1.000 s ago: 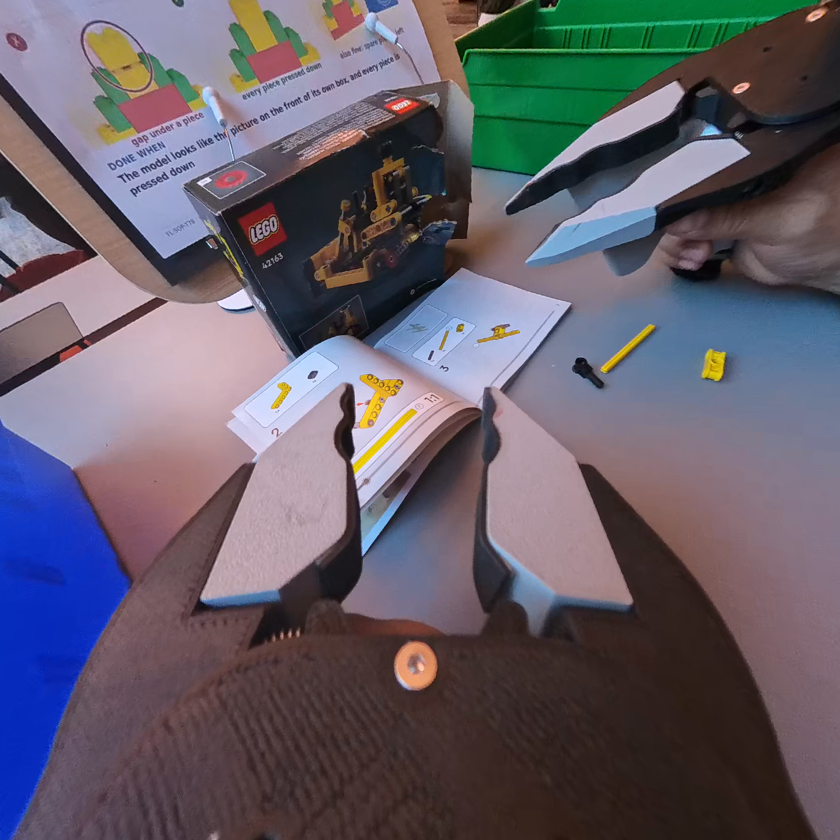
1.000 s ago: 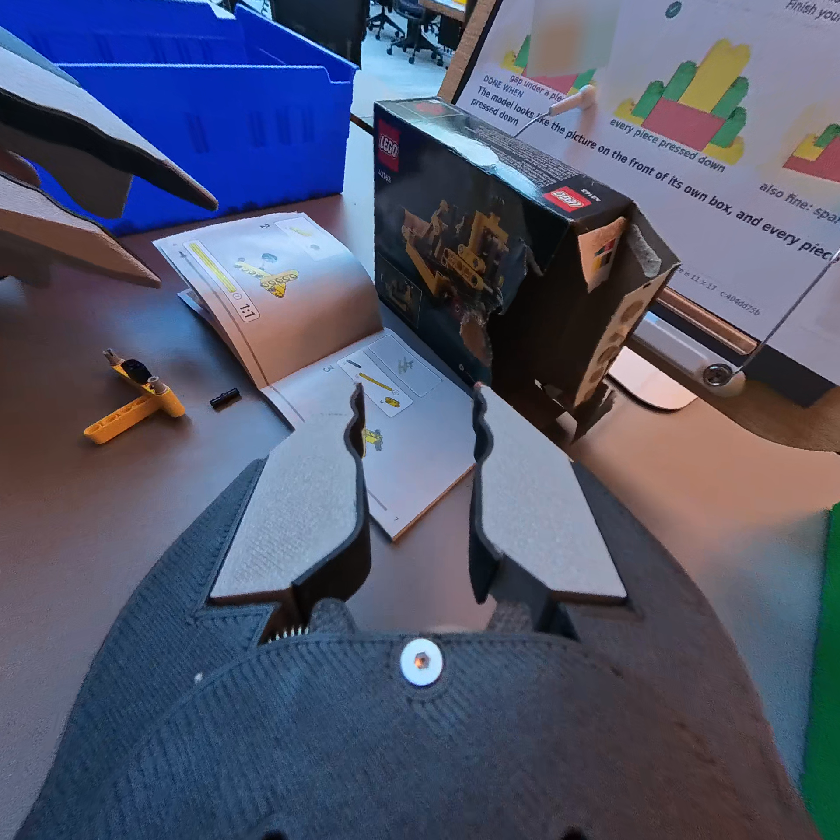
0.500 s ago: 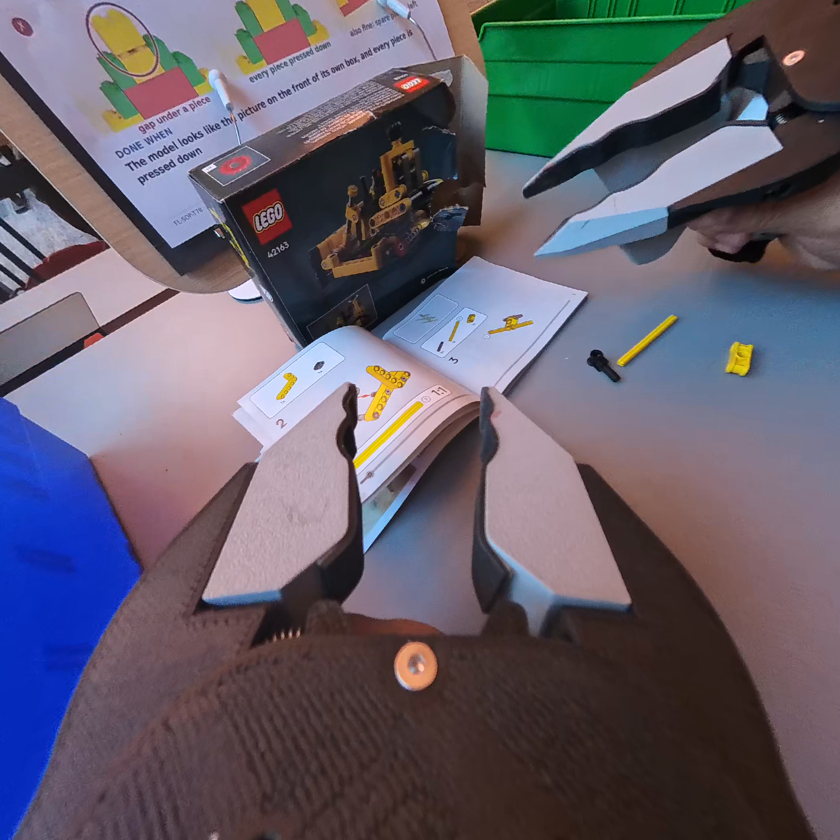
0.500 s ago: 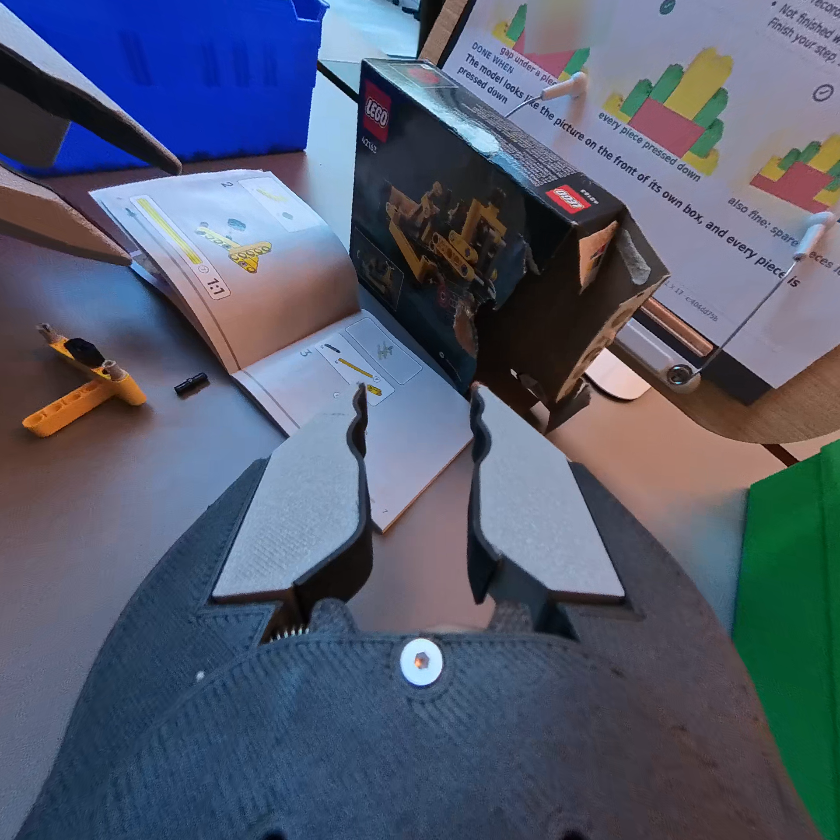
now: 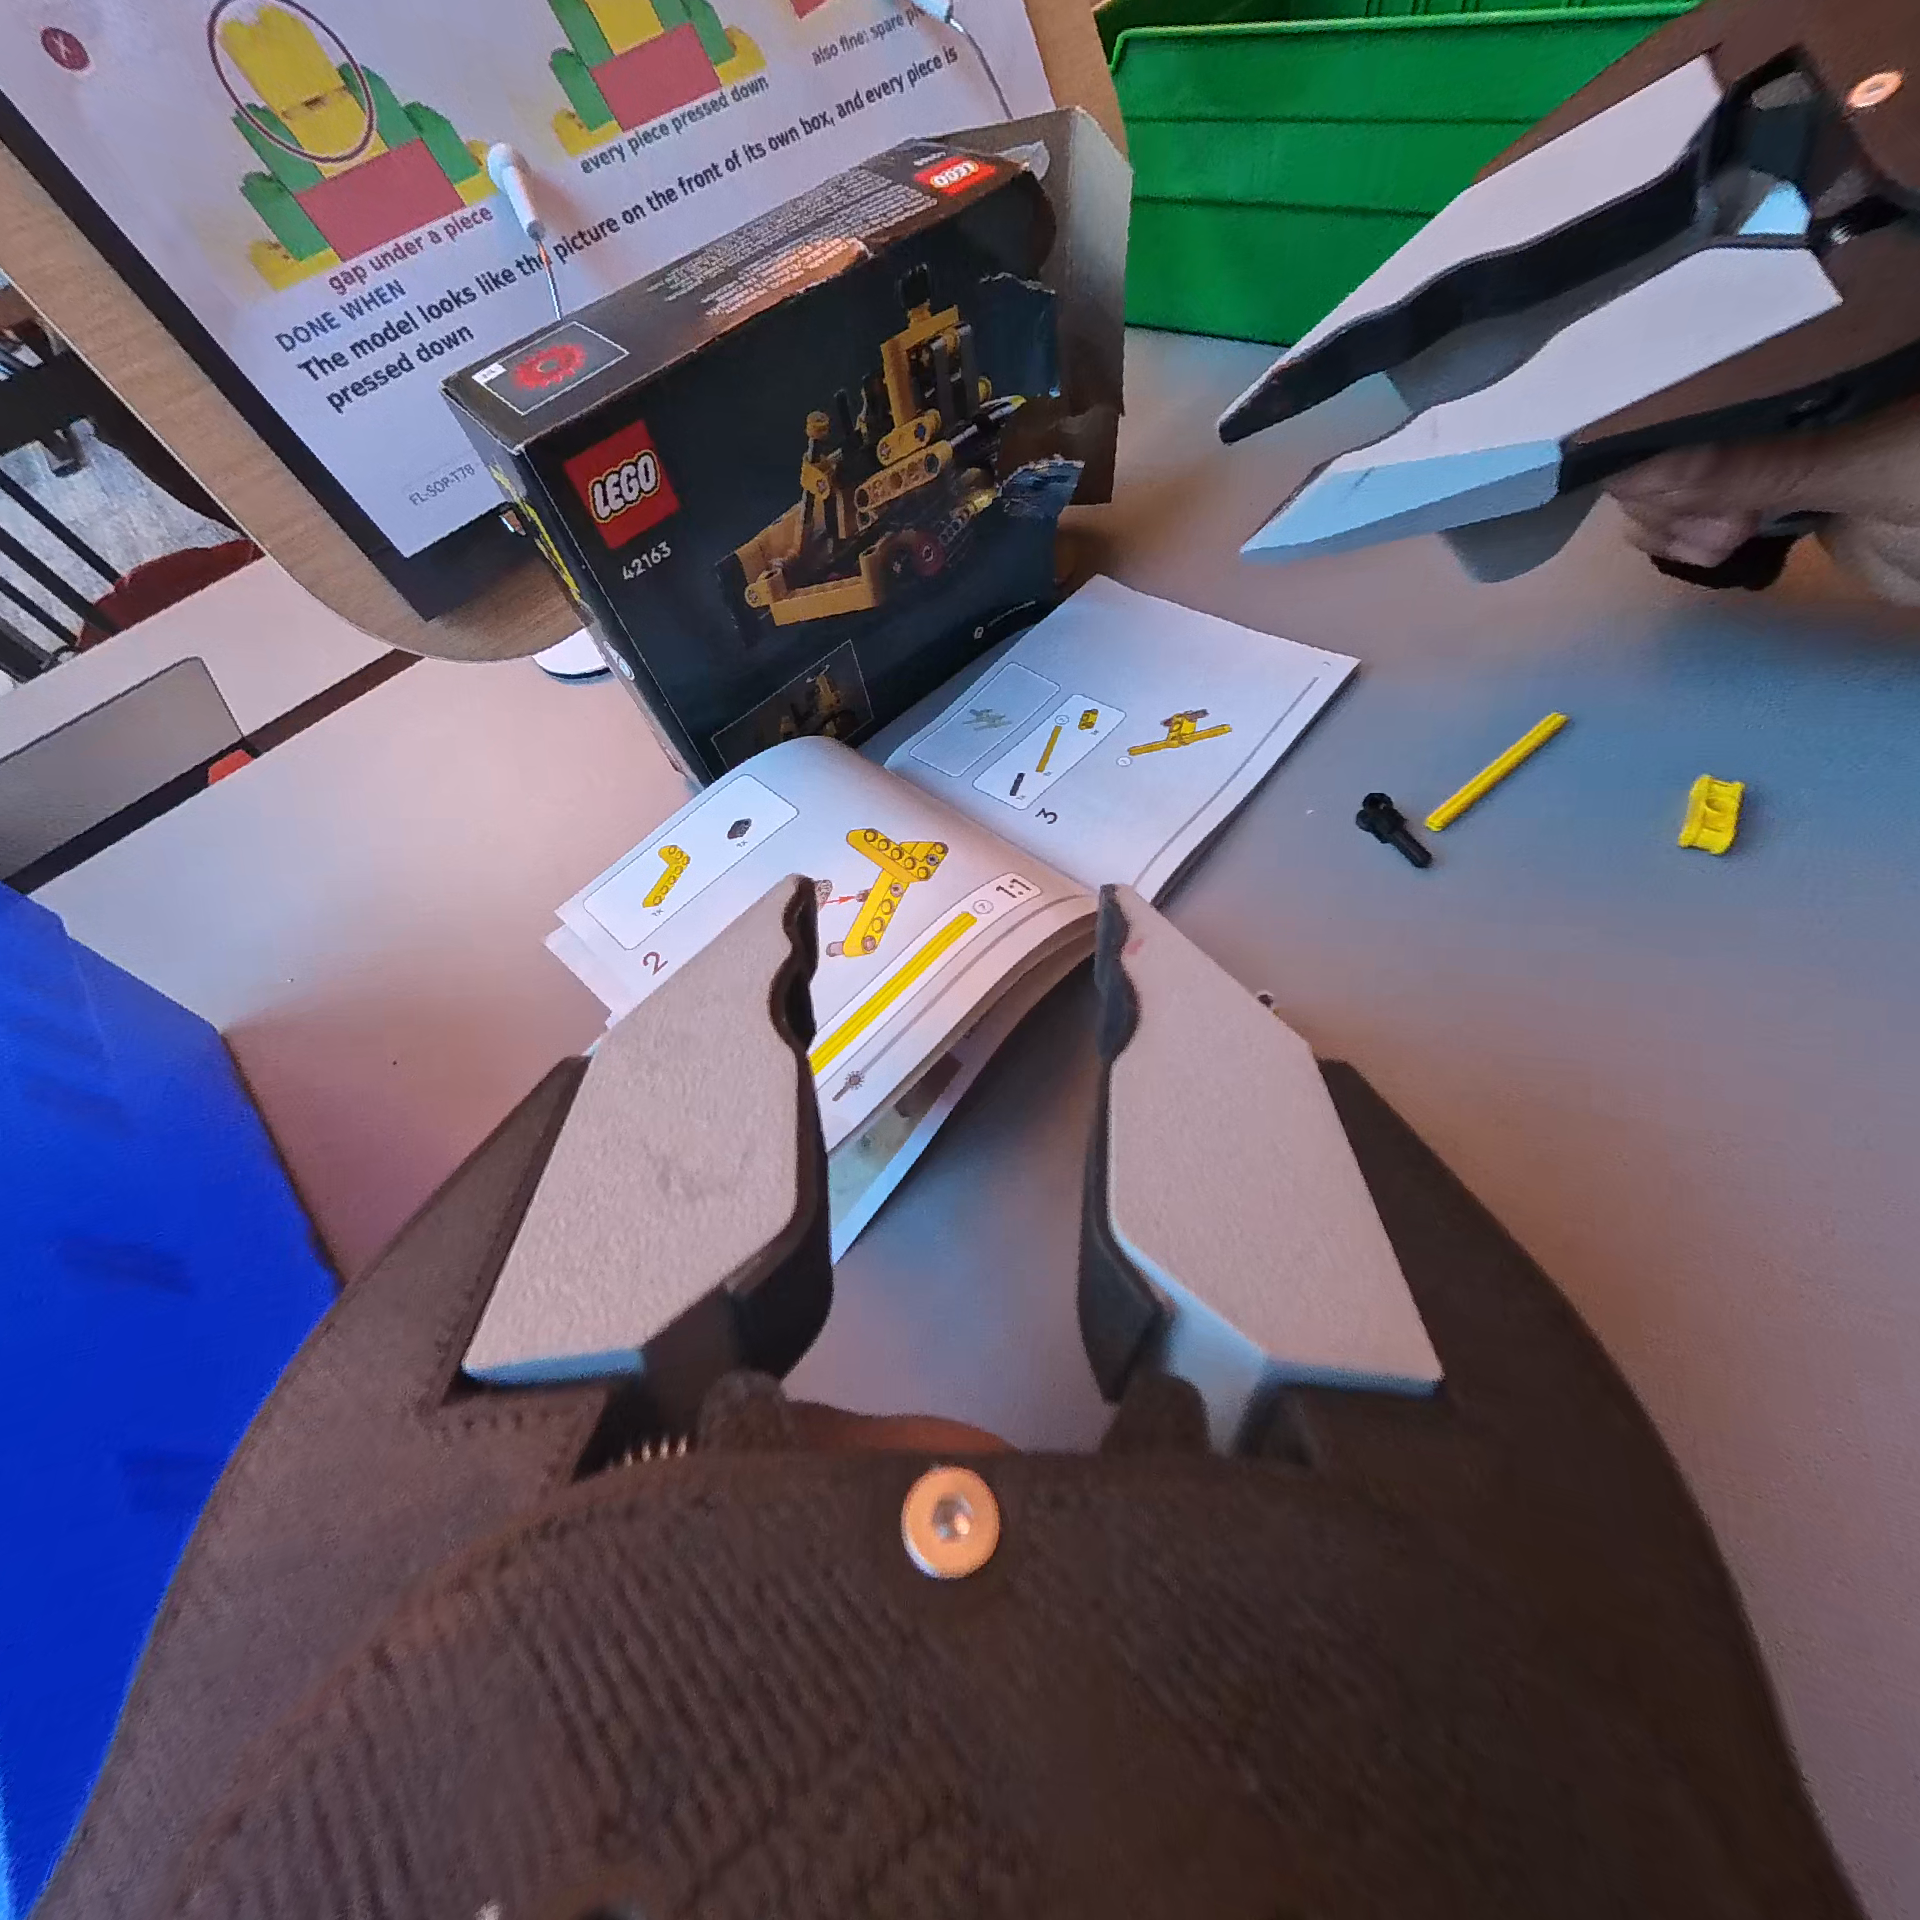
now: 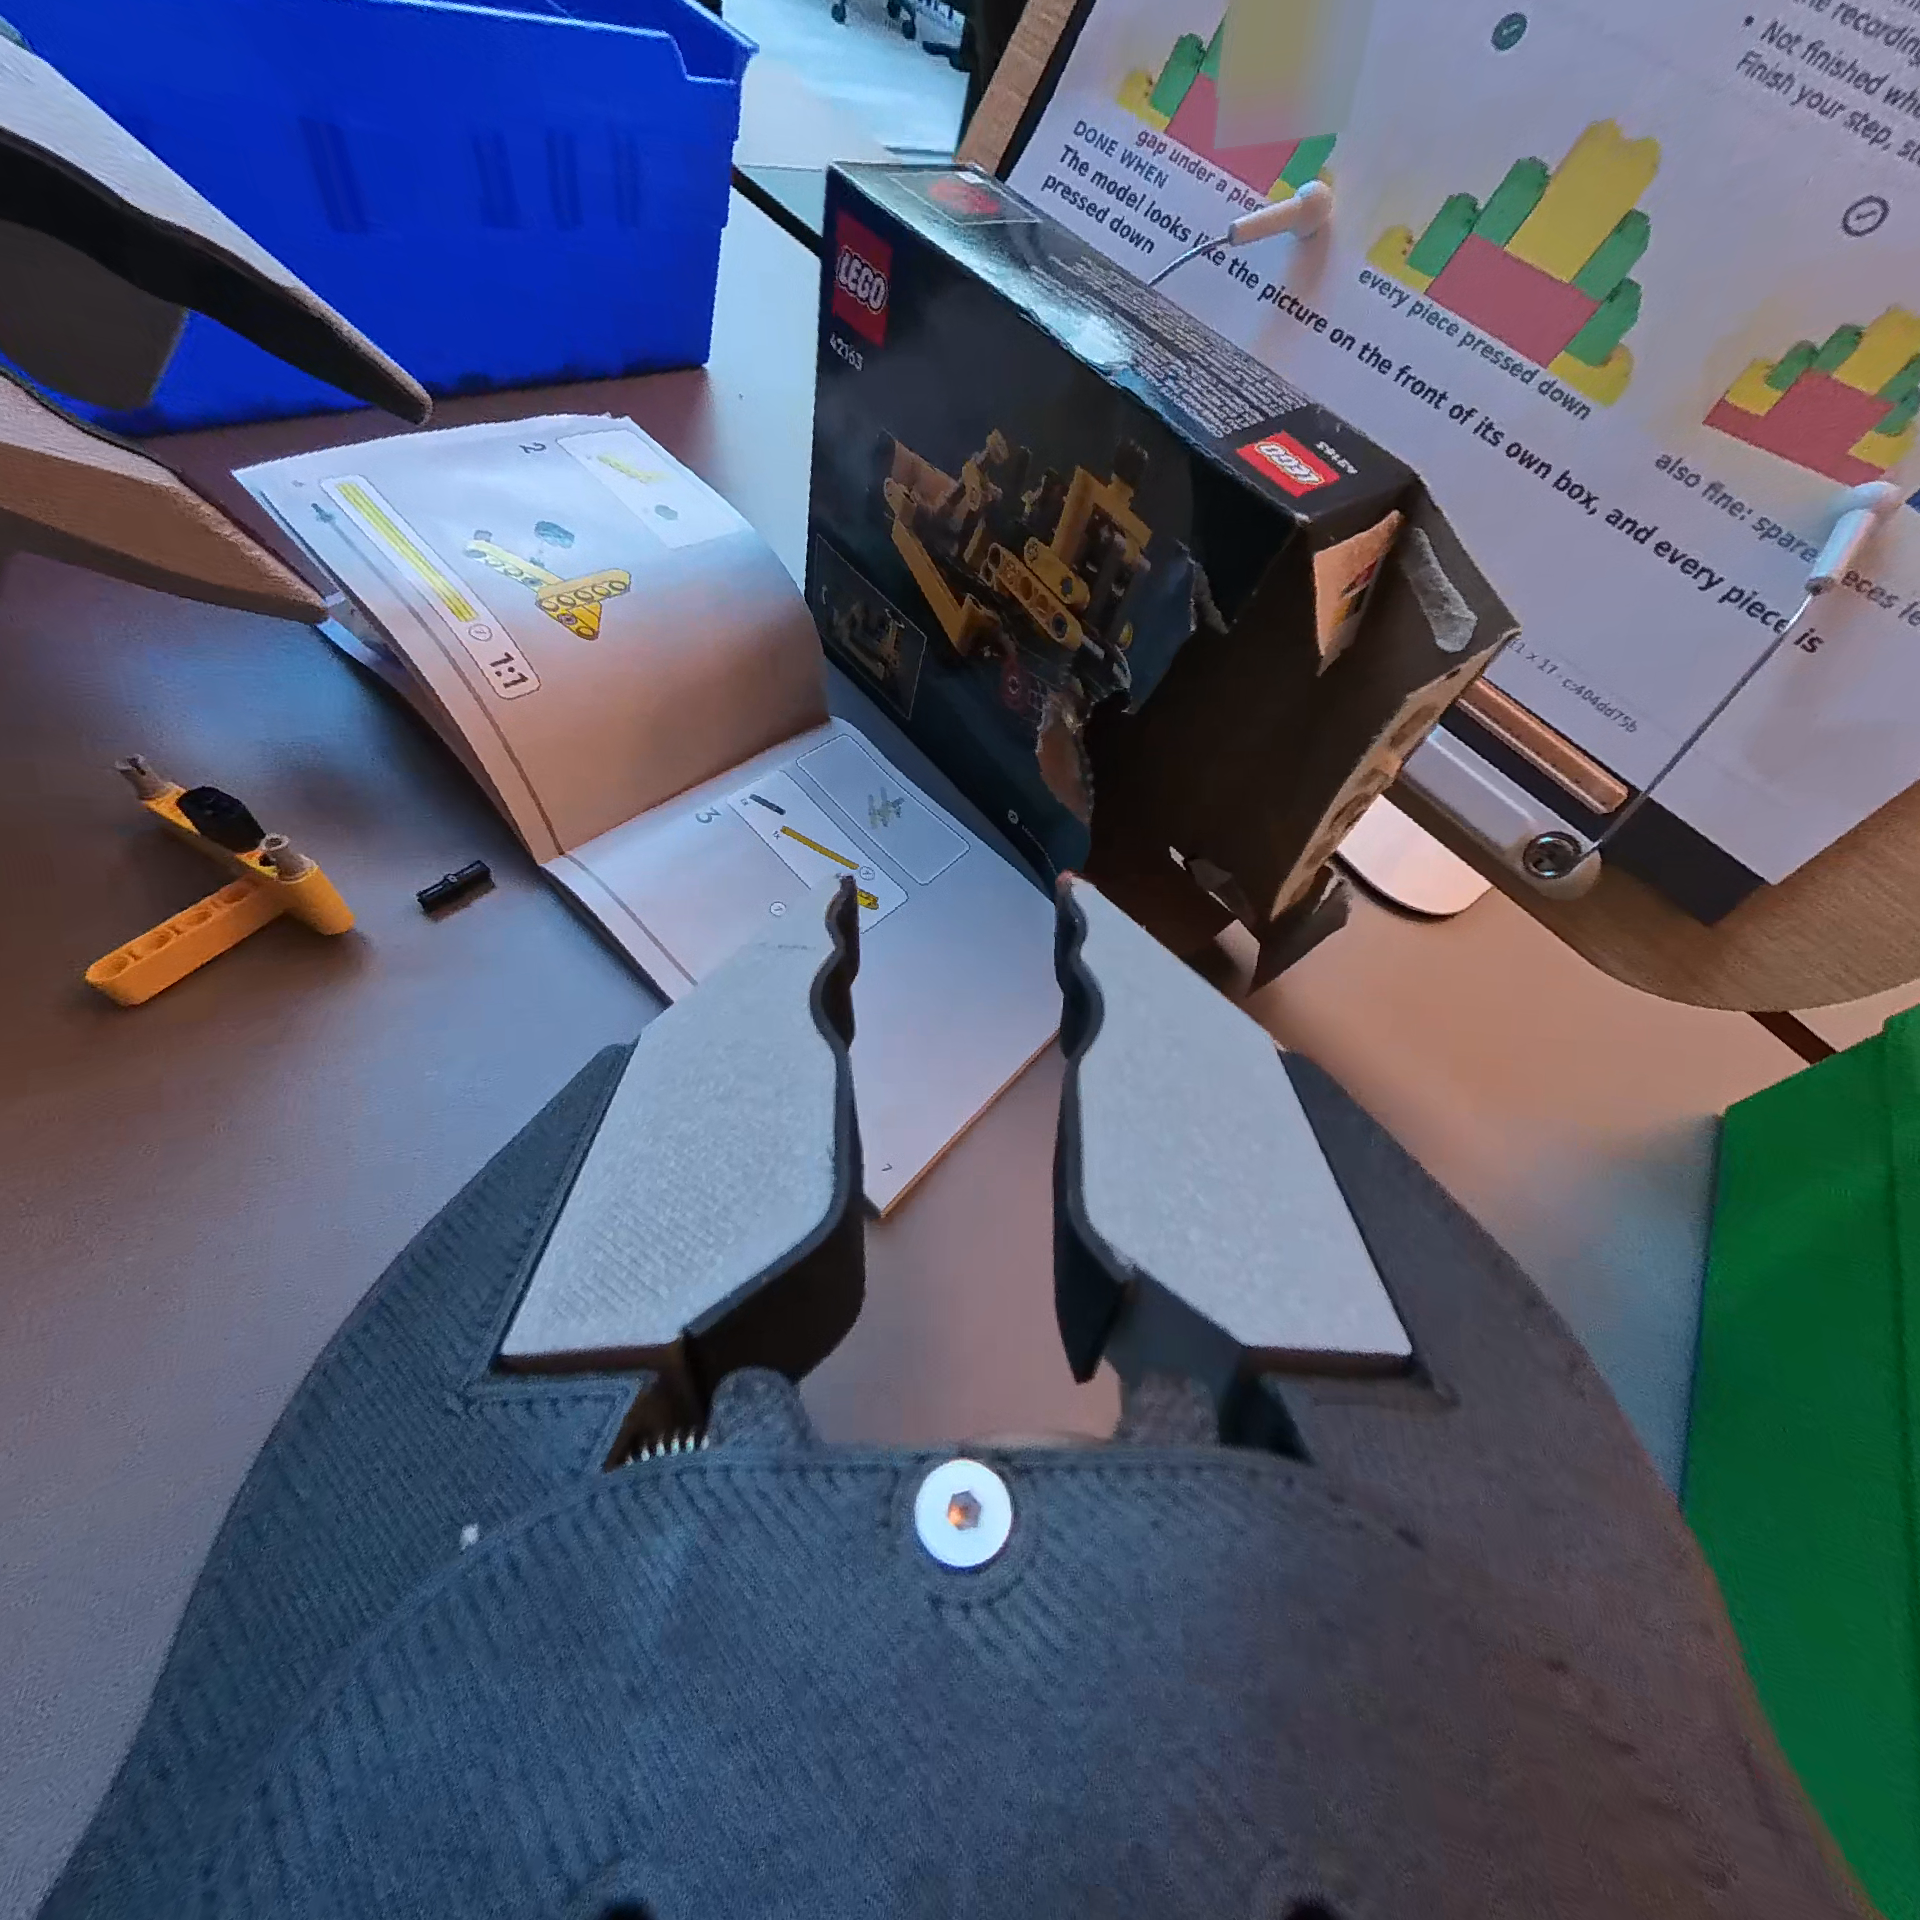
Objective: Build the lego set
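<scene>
Both tongs gape empty: left gripper [image 5: 951,904], right gripper [image 6: 954,894]. Only the right wrist view shows the yellow angled beam assembly [image 6: 213,883]; only the left, the thin yellow axle [image 5: 1496,771].

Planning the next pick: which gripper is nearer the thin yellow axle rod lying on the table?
Right. The right gripper hovers open just above and behind the thin yellow axle rod; the left gripper sits farther off, over the open instruction booklet.
</scene>
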{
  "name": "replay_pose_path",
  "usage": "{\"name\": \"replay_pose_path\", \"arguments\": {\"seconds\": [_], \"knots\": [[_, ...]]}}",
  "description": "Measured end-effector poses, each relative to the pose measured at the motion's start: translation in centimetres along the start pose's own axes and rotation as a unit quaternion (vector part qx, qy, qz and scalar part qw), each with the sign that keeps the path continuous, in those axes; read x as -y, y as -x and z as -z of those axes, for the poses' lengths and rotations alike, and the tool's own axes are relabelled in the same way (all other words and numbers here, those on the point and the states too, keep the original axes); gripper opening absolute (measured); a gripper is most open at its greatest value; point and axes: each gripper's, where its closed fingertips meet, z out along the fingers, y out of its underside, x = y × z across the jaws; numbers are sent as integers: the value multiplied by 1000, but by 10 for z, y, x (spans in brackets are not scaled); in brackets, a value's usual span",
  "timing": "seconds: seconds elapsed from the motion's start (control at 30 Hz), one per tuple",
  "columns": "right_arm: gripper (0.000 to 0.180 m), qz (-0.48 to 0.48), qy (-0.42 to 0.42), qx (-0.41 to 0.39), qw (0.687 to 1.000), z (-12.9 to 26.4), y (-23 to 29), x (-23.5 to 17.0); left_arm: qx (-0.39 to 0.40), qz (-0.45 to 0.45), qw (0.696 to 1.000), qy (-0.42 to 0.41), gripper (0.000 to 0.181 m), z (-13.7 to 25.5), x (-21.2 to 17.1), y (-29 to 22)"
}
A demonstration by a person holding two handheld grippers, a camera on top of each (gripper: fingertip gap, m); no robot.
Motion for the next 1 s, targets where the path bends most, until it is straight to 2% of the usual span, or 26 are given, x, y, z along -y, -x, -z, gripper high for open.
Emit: {"name": "replay_pose_path", "arguments": {"seconds": [0.8,1.0], "knots": [[35,21,-31,-5,999,10,7,18,2,-5,1000,-16,51,4,7,-4],[36,24,-59,-17,998,26,4,29,-10,9,999,-34,51,14,10,-23]]}}
